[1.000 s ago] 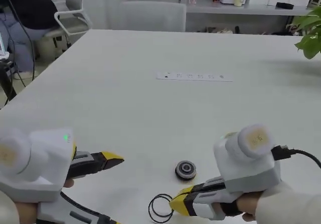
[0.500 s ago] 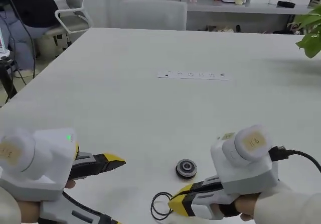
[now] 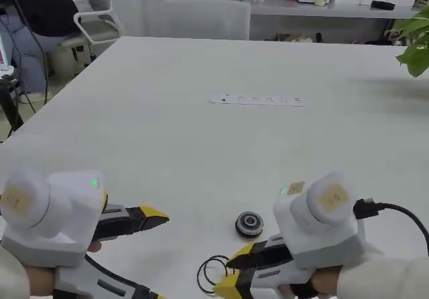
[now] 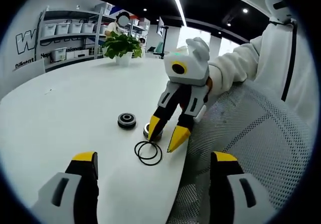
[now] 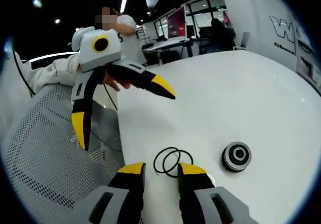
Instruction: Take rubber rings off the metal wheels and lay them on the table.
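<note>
Far beyond the metal wheel, the wall lettering starts with a big "W"; I can't read the rest. The rubber rings lie flat on the table near the wheel, on my side of it. The right gripper has edged up to them, its jaws now slightly parted. The left gripper, left of the wheel, gapes wide and empty.
</note>
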Available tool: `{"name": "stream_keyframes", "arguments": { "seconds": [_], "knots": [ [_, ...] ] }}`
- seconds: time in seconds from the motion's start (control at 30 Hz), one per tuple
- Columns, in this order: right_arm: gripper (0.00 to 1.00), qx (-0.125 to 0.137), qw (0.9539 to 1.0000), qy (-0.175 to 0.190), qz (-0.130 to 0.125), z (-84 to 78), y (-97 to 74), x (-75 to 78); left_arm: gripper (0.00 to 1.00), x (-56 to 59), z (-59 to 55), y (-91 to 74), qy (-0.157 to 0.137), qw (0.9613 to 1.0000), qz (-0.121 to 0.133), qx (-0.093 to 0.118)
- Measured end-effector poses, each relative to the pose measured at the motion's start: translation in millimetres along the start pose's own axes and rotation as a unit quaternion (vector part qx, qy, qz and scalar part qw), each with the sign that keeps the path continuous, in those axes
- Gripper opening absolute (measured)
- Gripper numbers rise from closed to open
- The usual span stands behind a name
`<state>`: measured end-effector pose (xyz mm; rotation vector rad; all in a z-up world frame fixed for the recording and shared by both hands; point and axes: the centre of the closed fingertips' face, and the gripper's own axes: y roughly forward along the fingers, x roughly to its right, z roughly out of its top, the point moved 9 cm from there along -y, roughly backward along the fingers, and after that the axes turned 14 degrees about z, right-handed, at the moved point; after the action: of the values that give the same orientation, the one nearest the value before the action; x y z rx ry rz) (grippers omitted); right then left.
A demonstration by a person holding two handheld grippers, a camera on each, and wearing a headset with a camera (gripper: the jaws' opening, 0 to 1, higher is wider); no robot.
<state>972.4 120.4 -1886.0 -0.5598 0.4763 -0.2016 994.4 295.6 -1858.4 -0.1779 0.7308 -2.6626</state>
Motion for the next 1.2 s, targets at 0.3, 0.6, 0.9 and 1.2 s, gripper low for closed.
{"name": "stream_keyframes", "arguments": {
  "seconds": [0.3, 0.6, 0.9, 1.2],
  "knots": [
    [0.26, 0.004, 0.9999, -0.002, -0.011, 2.1, -3.5, 2.7, 0.89, -0.5, -0.5, -0.1, -0.002, 1.0000, 0.001, -0.002],
    [0.26, 0.022, 0.9995, 0.000, -0.022, 7.3, -9.8, 5.7, 0.89, -1.3, -0.6, -0.4, -0.003, 1.0000, 0.002, -0.002],
    [0.26, 0.057, 0.9976, -0.002, -0.039, 18.3, -22.1, 9.0, 0.89, -2.6, 0.2, -1.3, -0.006, 1.0000, 0.005, 0.004],
    [0.26, 0.094, 0.9936, -0.009, -0.062, 30.0, -38.0, 12.7, 0.88, -3.2, 2.0, -1.8, -0.008, 0.9999, 0.005, 0.012]
  ]
}}
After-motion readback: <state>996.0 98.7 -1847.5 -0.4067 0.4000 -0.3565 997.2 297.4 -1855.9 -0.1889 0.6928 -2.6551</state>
